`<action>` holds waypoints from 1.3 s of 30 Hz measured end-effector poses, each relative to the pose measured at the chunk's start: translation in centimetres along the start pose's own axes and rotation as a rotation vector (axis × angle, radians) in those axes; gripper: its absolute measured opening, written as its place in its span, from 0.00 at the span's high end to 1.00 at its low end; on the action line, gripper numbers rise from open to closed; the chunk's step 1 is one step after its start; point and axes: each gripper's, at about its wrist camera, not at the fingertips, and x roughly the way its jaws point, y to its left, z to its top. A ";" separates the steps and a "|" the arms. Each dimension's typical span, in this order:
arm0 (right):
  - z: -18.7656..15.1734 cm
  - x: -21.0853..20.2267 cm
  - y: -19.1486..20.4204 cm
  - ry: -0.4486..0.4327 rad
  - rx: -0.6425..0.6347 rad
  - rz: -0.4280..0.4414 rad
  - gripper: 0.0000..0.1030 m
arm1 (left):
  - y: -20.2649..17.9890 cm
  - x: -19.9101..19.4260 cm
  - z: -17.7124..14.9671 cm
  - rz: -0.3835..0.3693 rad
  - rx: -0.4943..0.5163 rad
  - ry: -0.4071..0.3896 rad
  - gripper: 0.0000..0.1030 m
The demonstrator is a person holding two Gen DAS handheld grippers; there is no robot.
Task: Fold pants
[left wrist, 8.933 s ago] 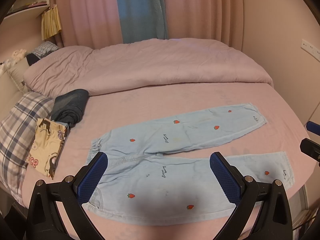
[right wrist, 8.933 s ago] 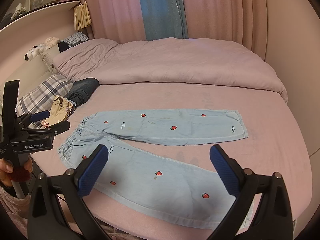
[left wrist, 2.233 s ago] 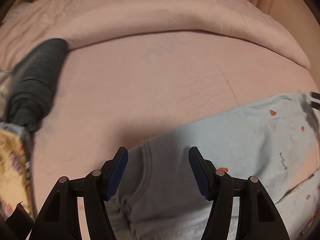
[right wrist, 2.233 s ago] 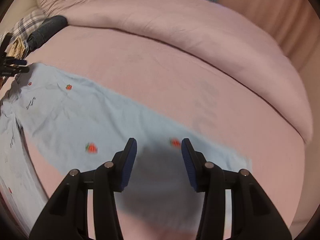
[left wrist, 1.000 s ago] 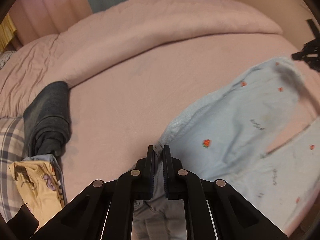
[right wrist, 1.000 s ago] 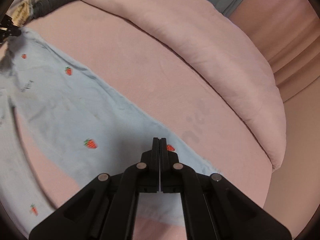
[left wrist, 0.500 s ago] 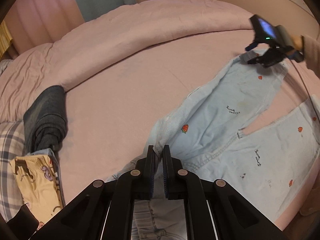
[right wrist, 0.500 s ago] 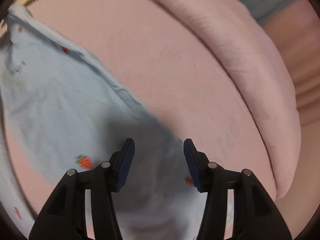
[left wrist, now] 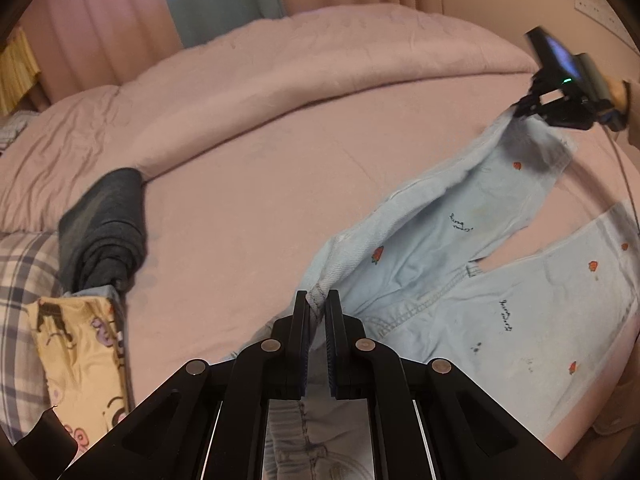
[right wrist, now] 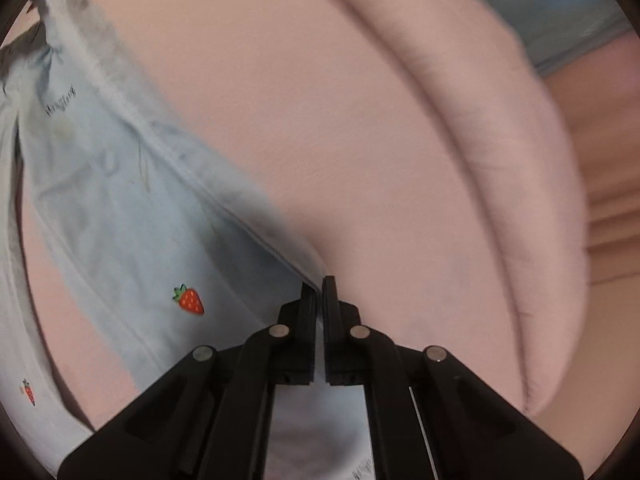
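Pale blue pants [left wrist: 460, 240] with strawberry prints lie toward the bed's [left wrist: 248, 200] near edge. My left gripper [left wrist: 317, 304] pinches their waistband; my right gripper [right wrist: 319, 286] is clamped on a lifted leg hem.

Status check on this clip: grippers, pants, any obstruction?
Left gripper shut on pants waistband; right gripper shut on far leg's cuff. That leg lifted off bed. Nothing obstructing.
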 end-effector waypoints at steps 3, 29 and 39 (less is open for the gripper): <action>-1.0 -5.1 0.2 -0.077 0.039 -0.066 0.98 | 0.2 -2.2 -0.8 0.012 -0.025 -0.048 0.94; -16.0 -12.1 28.5 -0.098 -0.126 0.061 0.97 | -2.1 -1.8 -16.2 0.078 -0.095 0.083 0.94; -16.2 -14.6 25.8 -0.136 -0.017 0.022 0.97 | -1.9 -3.2 -16.2 0.061 -0.083 -0.006 0.94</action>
